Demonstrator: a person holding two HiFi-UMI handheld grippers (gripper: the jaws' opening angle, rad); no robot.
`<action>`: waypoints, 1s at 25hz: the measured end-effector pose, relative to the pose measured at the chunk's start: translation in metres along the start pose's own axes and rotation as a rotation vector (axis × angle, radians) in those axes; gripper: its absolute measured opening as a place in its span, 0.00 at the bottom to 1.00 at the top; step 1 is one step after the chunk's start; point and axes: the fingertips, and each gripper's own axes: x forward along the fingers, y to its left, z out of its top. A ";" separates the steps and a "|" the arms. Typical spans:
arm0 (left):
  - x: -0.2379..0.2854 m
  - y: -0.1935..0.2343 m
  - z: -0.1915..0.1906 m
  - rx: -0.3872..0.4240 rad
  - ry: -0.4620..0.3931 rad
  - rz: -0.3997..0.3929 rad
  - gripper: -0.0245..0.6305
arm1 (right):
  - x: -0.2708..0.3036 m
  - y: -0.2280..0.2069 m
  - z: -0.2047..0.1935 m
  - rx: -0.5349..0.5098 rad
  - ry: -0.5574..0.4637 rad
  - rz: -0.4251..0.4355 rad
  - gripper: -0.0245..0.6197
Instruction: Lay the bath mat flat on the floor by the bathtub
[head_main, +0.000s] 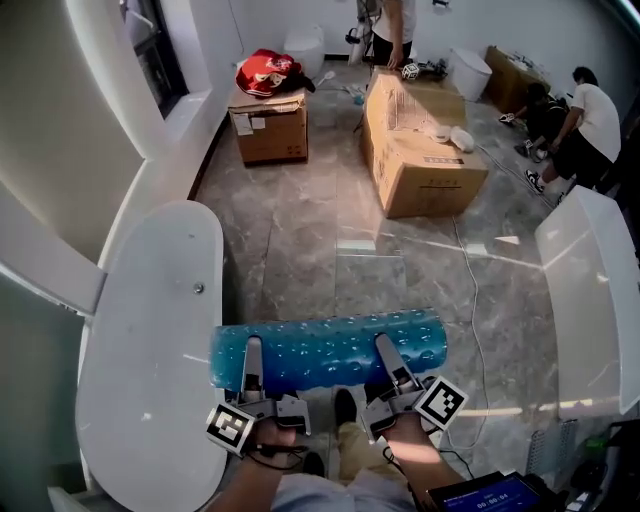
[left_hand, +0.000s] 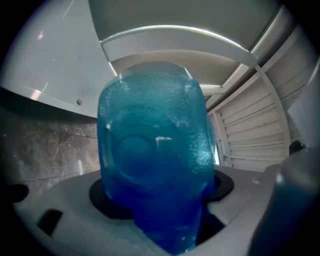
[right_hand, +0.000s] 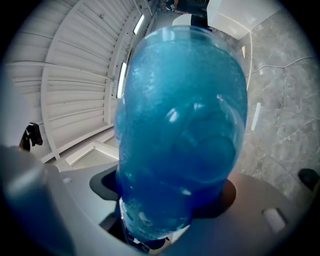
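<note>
The rolled blue bath mat (head_main: 330, 348) sat crosswise over the grey floor (head_main: 300, 240), just beside the white bathtub (head_main: 150, 340). The left gripper (head_main: 252, 352) and the right gripper (head_main: 386, 346) each clamped one end, jaws spread wide around the roll.

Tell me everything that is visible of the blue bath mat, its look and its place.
The bath mat is a see-through blue sheet, soft plastic by its look, covered with small round bumps. It is not yet laid flat: it is rolled into a thick tube that lies level, crosswise before the person. The left claw grips it near its left end, the right claw nearer its right end. It appears lifted above the grey floor, its left end beside the white bathtub.
</note>
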 end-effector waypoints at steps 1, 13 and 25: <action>0.015 0.003 -0.003 -0.002 -0.008 0.005 0.59 | 0.012 -0.006 0.010 -0.001 0.009 -0.006 0.63; 0.144 -0.017 0.006 0.038 -0.069 -0.009 0.59 | 0.138 -0.005 0.079 0.018 0.074 0.030 0.63; 0.256 0.007 0.089 0.003 -0.073 -0.027 0.59 | 0.280 -0.008 0.066 -0.009 0.068 0.040 0.63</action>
